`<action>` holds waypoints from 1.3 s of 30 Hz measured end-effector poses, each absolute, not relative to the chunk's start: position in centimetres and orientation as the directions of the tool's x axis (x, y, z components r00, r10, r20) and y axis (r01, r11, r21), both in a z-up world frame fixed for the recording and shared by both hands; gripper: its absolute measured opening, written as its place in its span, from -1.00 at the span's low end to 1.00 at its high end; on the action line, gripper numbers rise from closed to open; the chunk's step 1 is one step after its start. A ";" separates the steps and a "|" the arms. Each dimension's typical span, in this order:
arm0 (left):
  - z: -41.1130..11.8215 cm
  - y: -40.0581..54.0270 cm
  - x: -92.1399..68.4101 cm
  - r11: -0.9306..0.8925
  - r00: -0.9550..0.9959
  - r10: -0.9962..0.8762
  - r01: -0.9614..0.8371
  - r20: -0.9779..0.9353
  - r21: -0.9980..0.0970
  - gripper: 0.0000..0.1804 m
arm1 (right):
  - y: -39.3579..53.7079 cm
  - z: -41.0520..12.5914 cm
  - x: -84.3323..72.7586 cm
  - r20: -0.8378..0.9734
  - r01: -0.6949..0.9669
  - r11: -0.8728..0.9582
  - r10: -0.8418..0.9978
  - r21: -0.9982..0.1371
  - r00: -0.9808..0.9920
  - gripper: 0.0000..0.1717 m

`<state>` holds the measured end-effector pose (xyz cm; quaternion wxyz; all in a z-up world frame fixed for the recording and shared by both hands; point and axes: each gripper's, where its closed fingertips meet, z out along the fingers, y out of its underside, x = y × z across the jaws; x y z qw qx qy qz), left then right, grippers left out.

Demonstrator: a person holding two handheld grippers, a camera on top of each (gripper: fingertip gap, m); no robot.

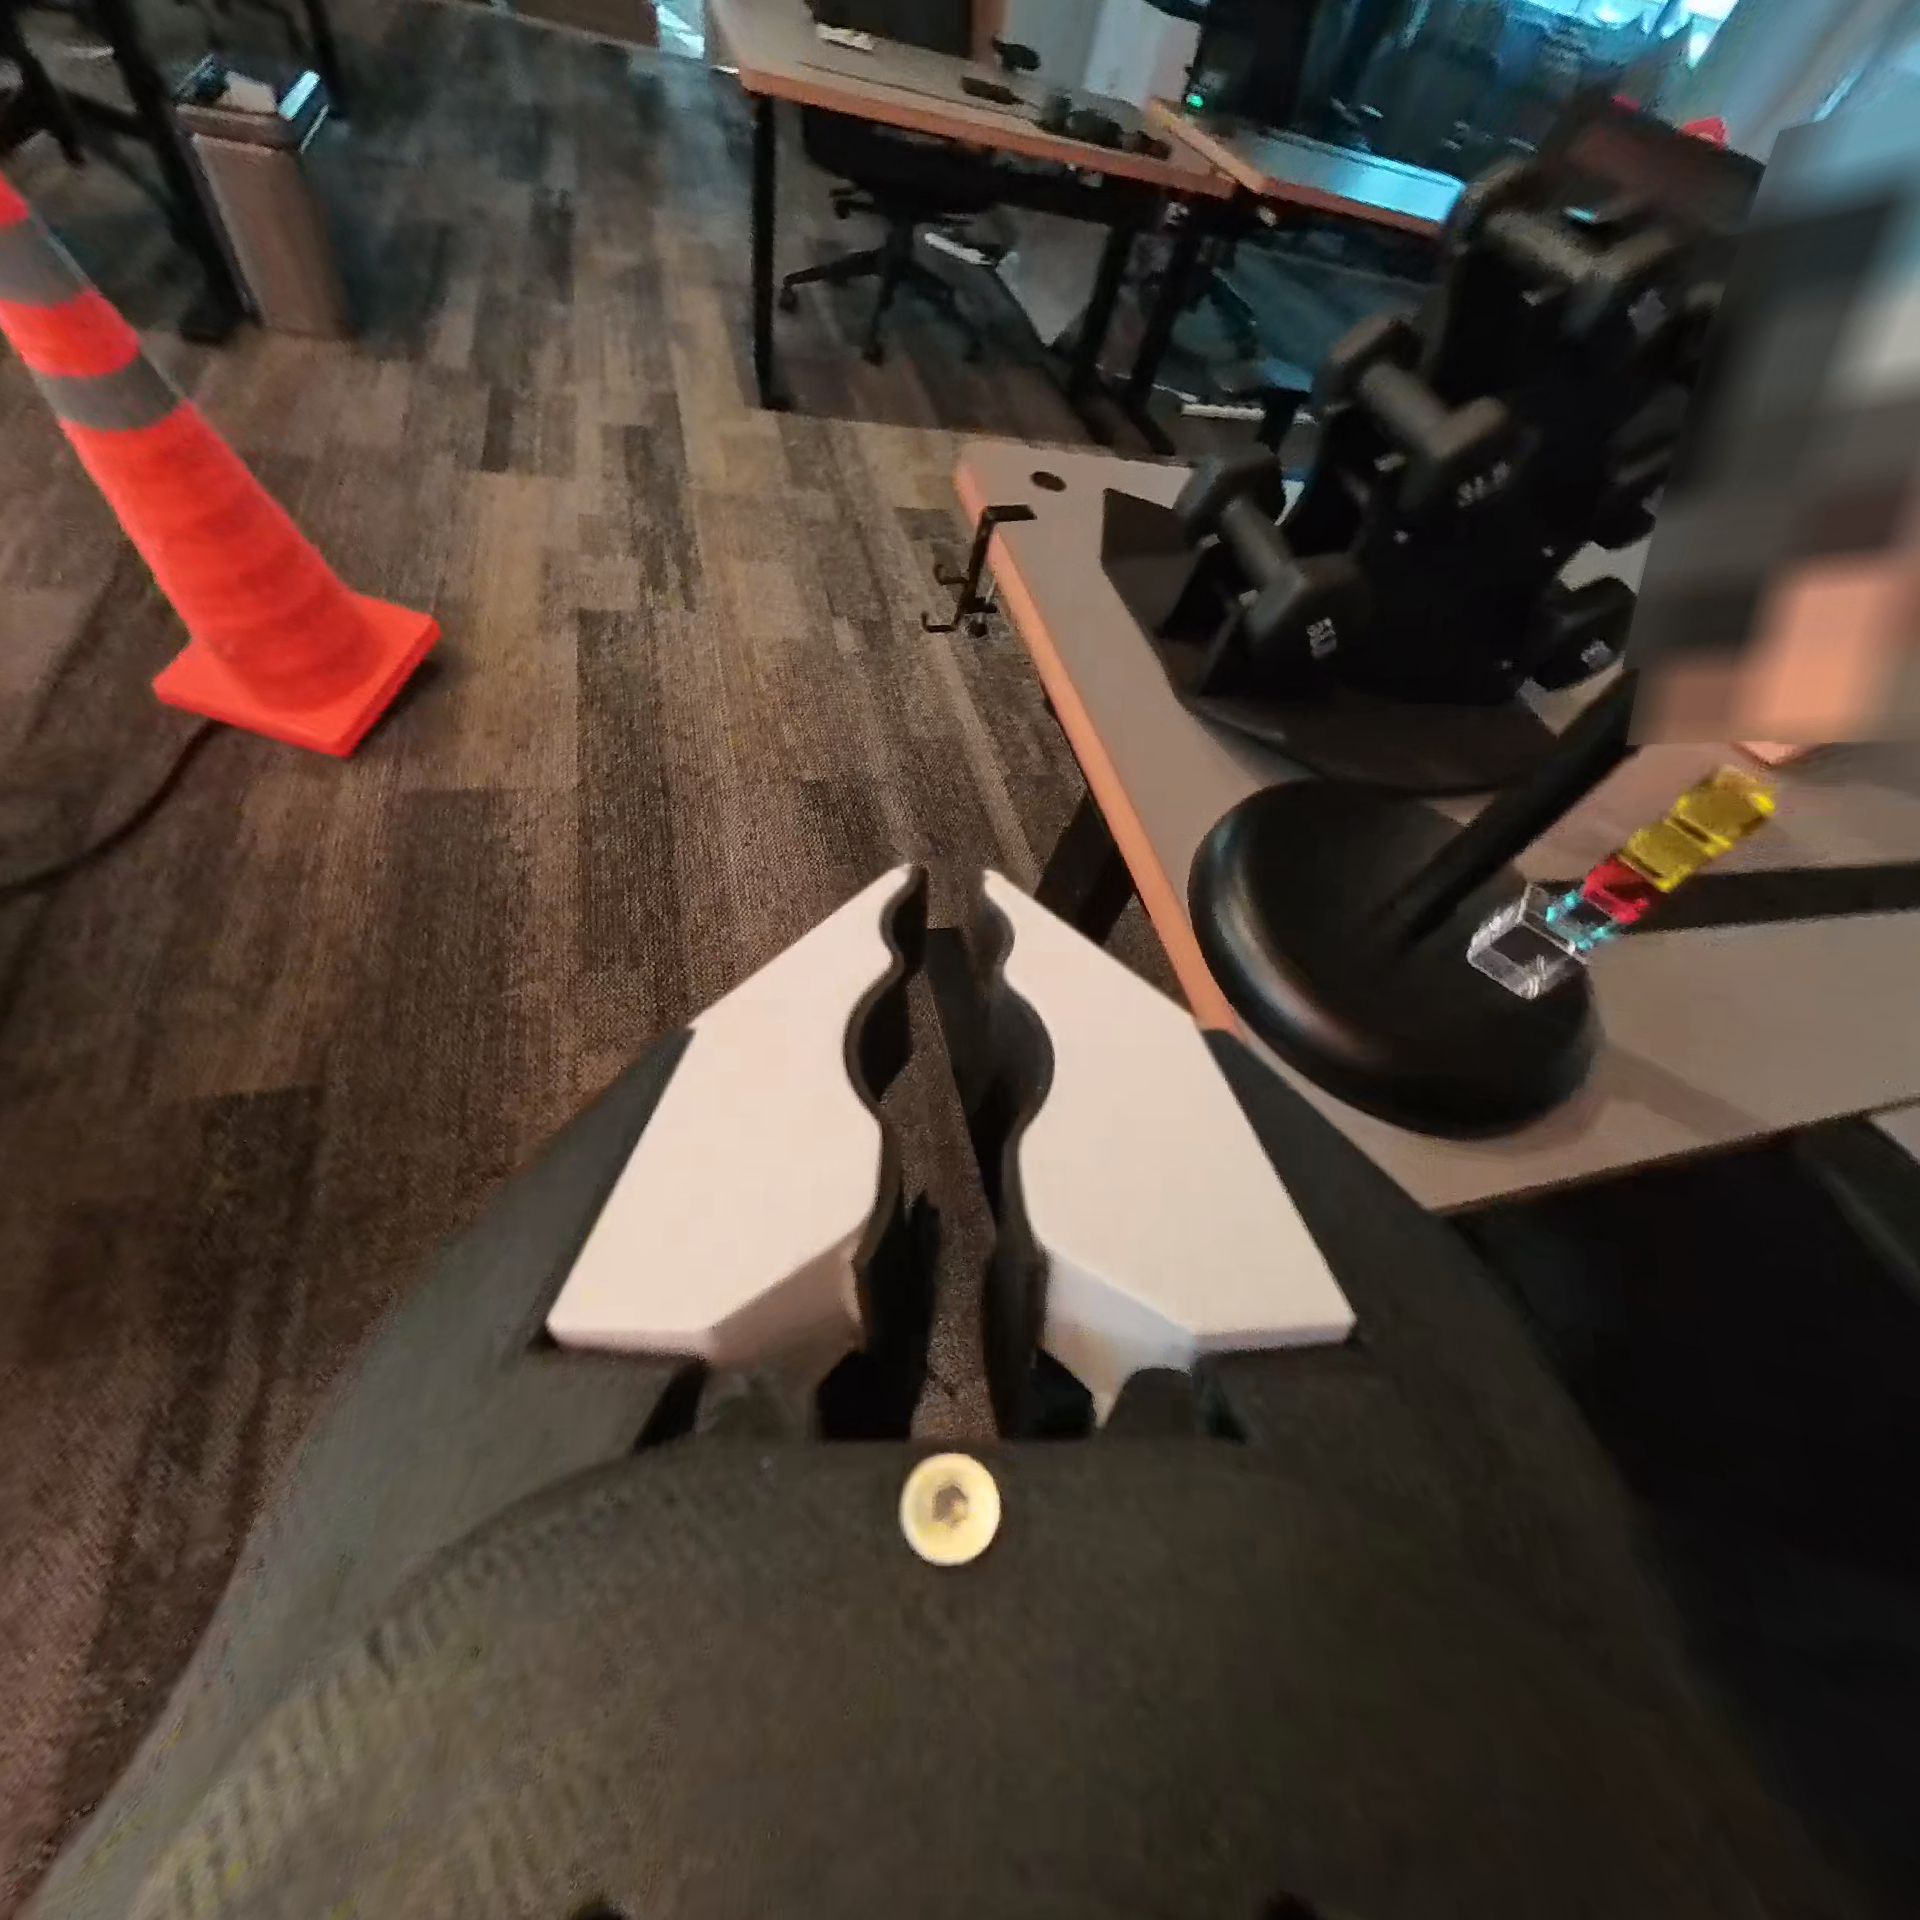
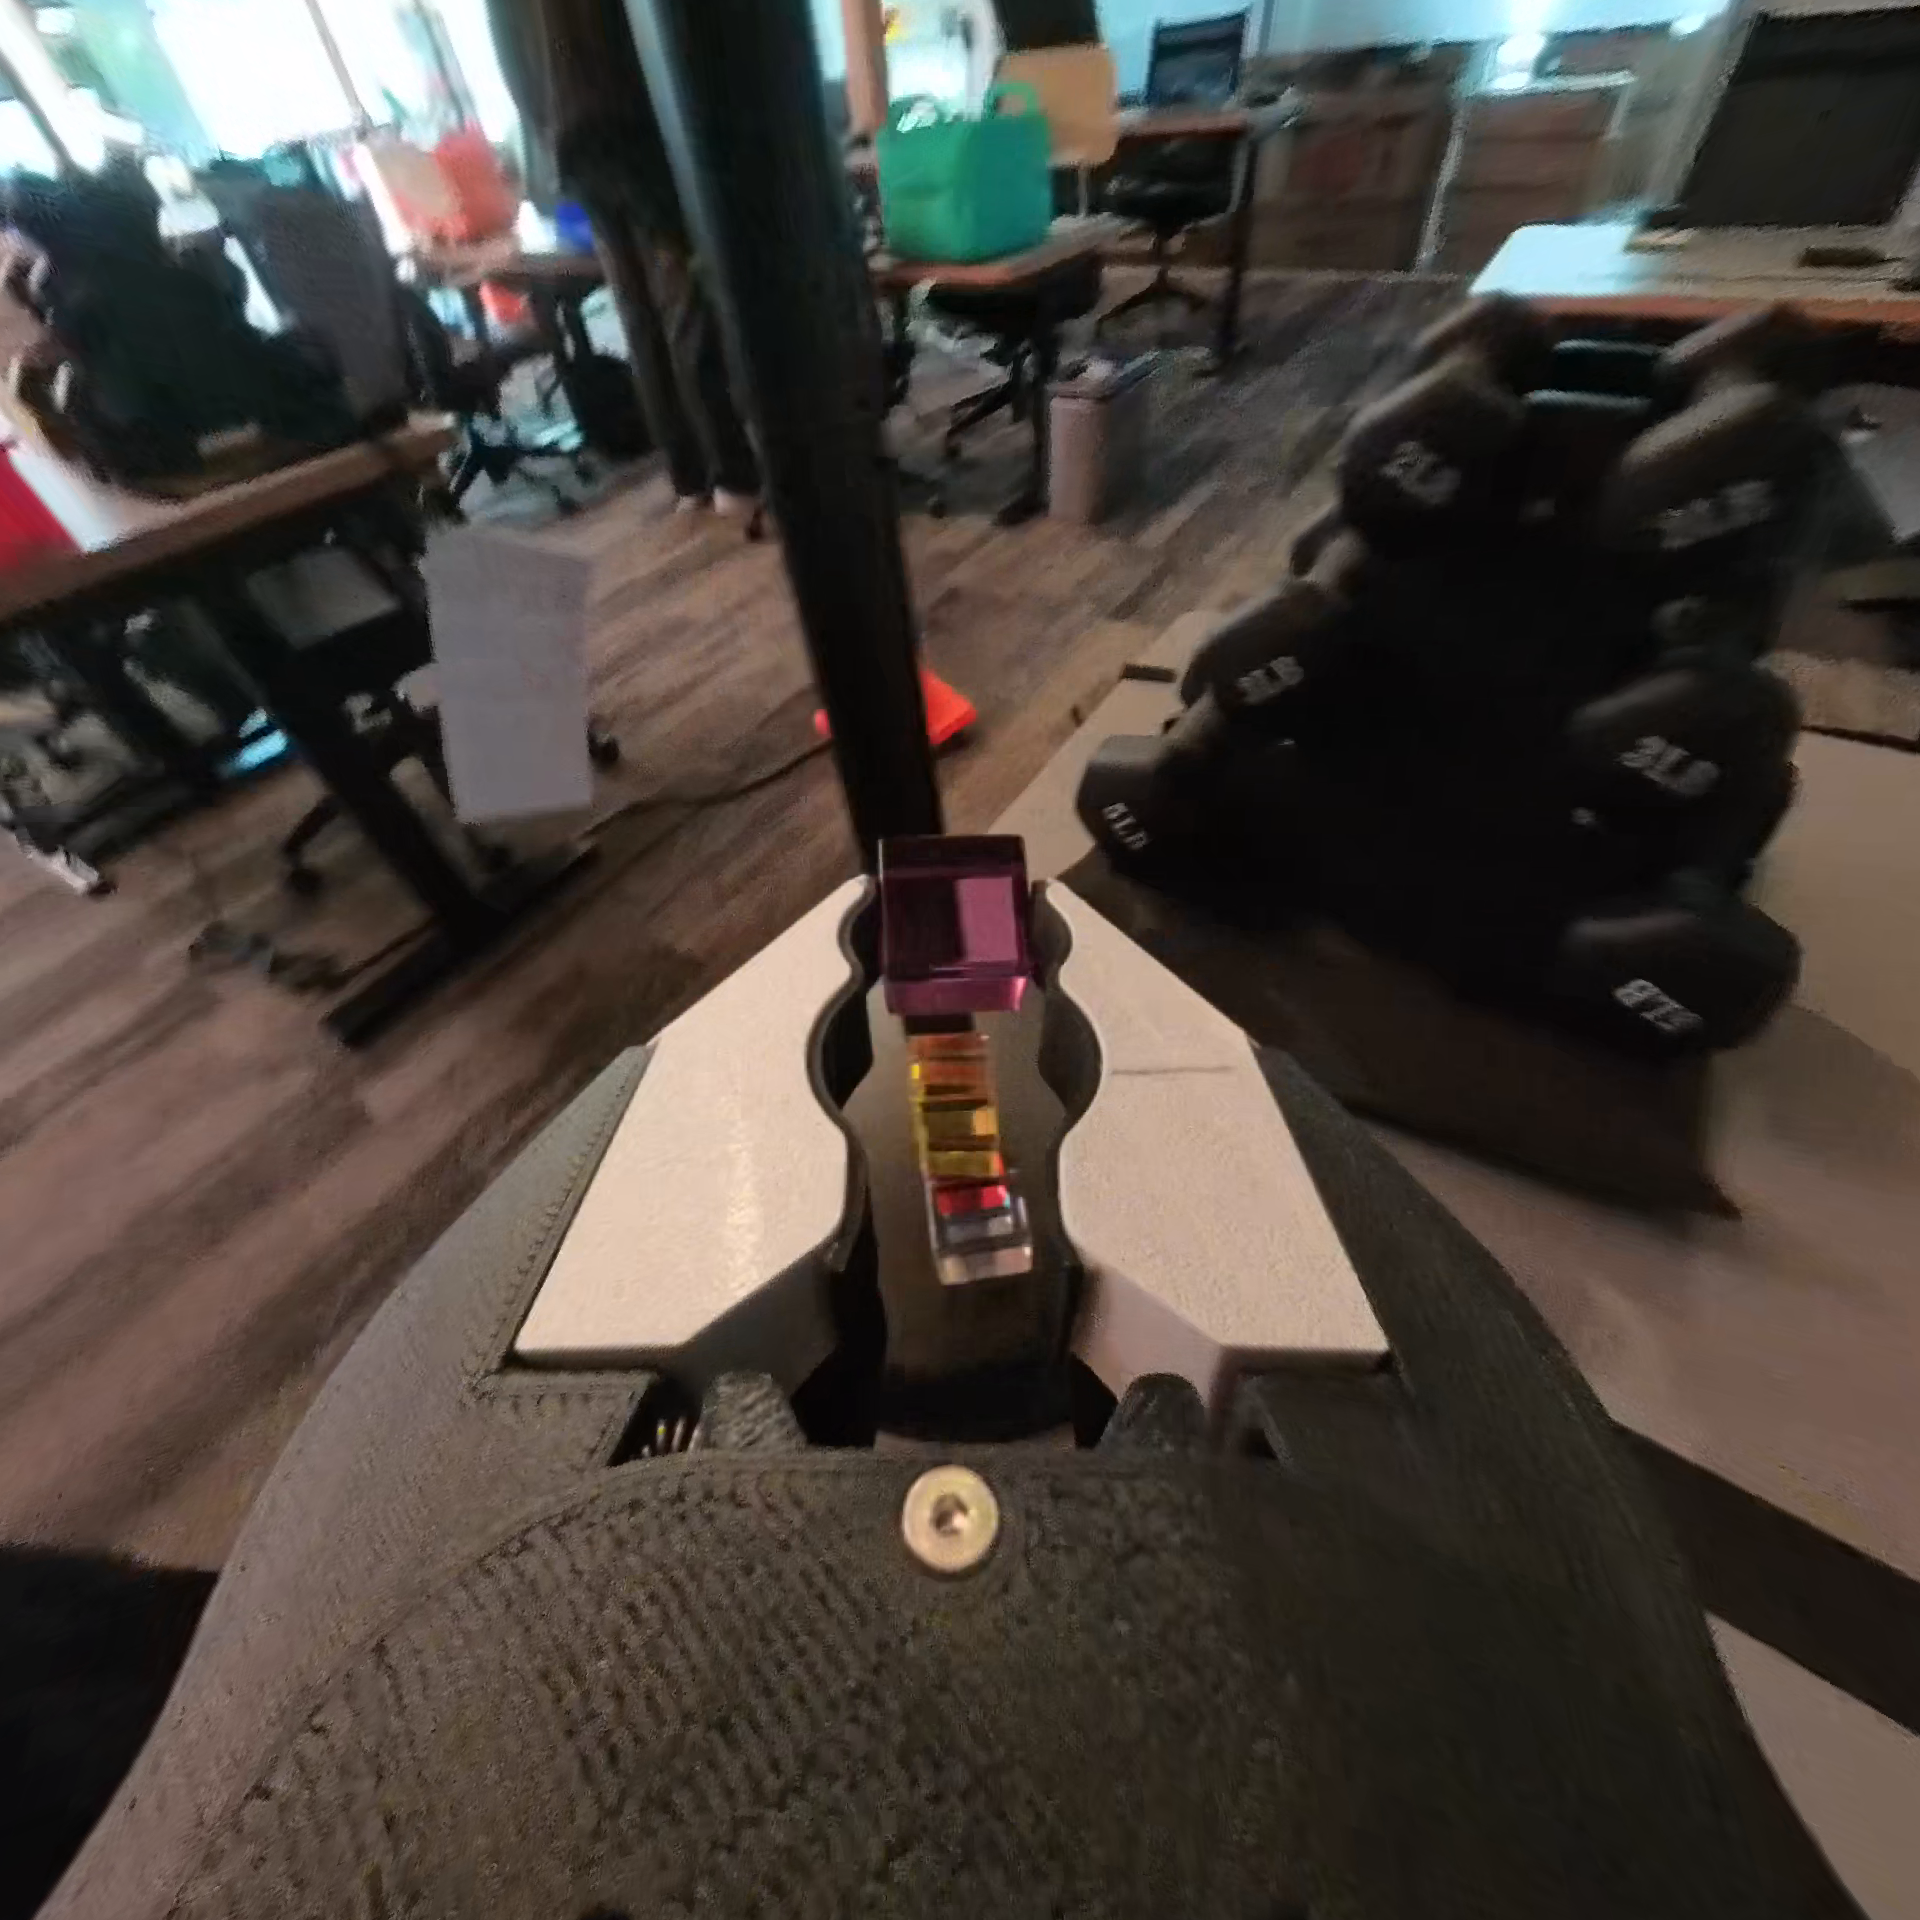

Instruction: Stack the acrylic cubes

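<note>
Purple translucent cube sits pinched between the right gripper's white fingertips, above a stacked column of clear, red and yellow cubes at frame centre. The left gripper, jaws nearly together and bare, hangs over open carpet beside the grey table's edge.

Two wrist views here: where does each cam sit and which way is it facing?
Left wrist view: on the left claw, nearly shut, bare, facing carpet and orange cone past the table edge.
Right wrist view: on the right claw, gripping a purple cube above coloured blocks.
Shared: dumbbell rack, black stand pole, cone.
</note>
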<state>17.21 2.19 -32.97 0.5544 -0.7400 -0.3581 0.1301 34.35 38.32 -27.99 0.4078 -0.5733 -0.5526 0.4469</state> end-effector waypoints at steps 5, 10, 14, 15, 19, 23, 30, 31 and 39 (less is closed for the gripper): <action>-31.0 1.8 19.2 -0.165 0.766 0.634 0.265 0.104 -0.950 -0.95 | 36.4 -30.4 33.2 -0.080 0.416 -0.043 0.994 -0.908 -0.072 -0.69; -31.0 1.9 20.8 -0.170 0.794 0.596 0.267 0.117 -0.949 -0.94 | 36.9 -32.4 31.8 -0.319 0.512 -0.260 0.947 -0.819 -0.028 -0.69; -30.3 2.3 21.8 -0.227 0.824 0.565 0.202 0.041 -0.953 -0.94 | 37.8 -34.2 31.0 -0.432 0.558 -0.382 0.901 -0.737 0.046 -0.70; -30.1 2.4 21.9 -0.236 0.829 0.559 0.192 0.029 -0.953 -0.95 | 38.1 -34.5 30.9 -0.410 0.567 -0.364 0.911 -0.739 0.050 -0.70; -30.0 2.6 22.0 -0.214 0.827 0.555 0.243 0.087 -0.946 -0.95 | 38.0 -36.1 30.9 -0.282 0.629 -0.231 0.959 -0.742 0.019 -0.69; -29.5 3.0 22.2 -0.177 0.834 0.535 0.266 0.135 -0.947 -0.95 | 37.7 -36.9 30.7 -0.180 0.653 -0.119 0.983 -0.748 -0.027 -0.69; -30.4 3.3 22.1 -0.182 0.832 0.532 0.293 0.157 -0.939 -0.94 | 37.7 -37.5 30.4 -0.120 0.672 -0.052 0.991 -0.739 -0.055 -0.69; -30.4 3.4 22.0 -0.180 0.832 0.531 0.298 0.163 -0.937 -0.94 | 37.7 -37.5 30.4 -0.113 0.673 -0.044 0.992 -0.738 -0.059 -0.69; -30.6 3.5 21.4 -0.155 0.819 0.536 0.331 0.202 -0.931 -0.94 | 37.7 -37.8 30.6 -0.067 0.678 0.000 0.995 -0.735 -0.072 -0.69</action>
